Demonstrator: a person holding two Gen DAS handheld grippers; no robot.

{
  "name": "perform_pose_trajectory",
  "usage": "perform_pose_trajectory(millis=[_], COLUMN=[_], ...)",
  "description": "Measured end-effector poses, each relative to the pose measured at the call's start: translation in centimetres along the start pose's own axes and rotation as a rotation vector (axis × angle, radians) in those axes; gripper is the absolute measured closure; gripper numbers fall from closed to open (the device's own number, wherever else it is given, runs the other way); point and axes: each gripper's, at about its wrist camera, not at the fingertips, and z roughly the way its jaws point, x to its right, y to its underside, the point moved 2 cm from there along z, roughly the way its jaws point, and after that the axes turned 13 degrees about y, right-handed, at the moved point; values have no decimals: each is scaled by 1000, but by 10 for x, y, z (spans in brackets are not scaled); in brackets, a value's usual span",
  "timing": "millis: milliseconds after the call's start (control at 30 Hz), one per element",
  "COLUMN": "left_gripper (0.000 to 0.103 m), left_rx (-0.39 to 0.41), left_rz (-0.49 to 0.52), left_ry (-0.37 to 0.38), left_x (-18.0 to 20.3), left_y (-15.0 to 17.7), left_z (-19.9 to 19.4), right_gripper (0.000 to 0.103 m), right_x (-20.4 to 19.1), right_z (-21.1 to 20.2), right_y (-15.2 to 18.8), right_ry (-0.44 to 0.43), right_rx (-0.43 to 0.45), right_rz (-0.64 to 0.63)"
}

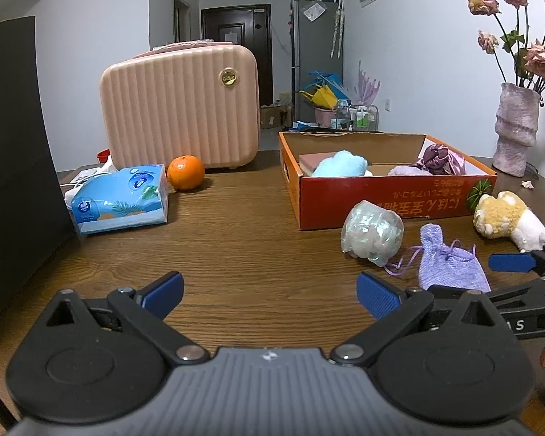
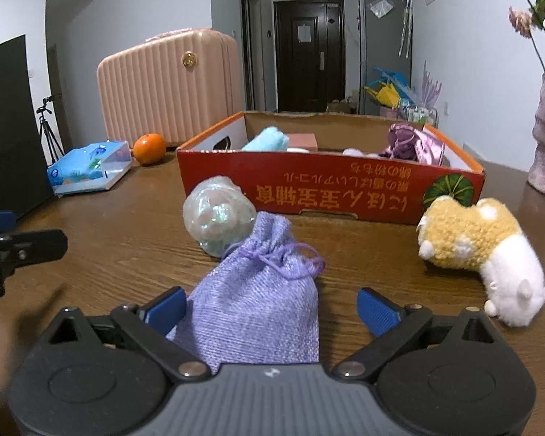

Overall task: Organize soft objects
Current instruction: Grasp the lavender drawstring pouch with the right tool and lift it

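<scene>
A lilac drawstring pouch (image 2: 258, 305) lies on the wooden table between the open fingers of my right gripper (image 2: 270, 309); it also shows in the left wrist view (image 1: 450, 265). A shiny wrapped bundle (image 2: 218, 216) (image 1: 372, 232) sits just beyond it. A yellow-and-white plush toy (image 2: 479, 250) (image 1: 508, 221) lies to the right. The red cardboard box (image 2: 330, 189) (image 1: 392, 192) holds a blue soft item (image 1: 341, 165), a purple satin item (image 1: 439, 158) and others. My left gripper (image 1: 270, 296) is open and empty over bare table, left of the pouch.
A pink ribbed case (image 1: 180, 107), an orange (image 1: 185, 172) and a blue tissue pack (image 1: 121, 200) stand at the back left. A black panel (image 1: 14, 167) lines the left edge. A vase with dried roses (image 1: 516, 127) stands at the right.
</scene>
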Motion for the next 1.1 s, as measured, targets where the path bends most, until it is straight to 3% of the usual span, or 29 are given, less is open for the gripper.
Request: perform_pose_trajectory(millis=[167, 567, 1100], left_gripper=[0, 0, 0], left_rx=[0, -1, 10], left_rz=[-2, -2, -41], left_ry=[3, 1, -34], left_x=[0, 0, -4], left_y=[0, 0, -1], left_z=[0, 0, 5], right_gripper=[13, 60, 64], right_x=[-2, -3, 30], right_z=[0, -4, -46], right_y=[2, 4, -4], right_ry=[-9, -51, -30], right_rx=[-5, 6, 201], right_rz=[-5, -5, 91])
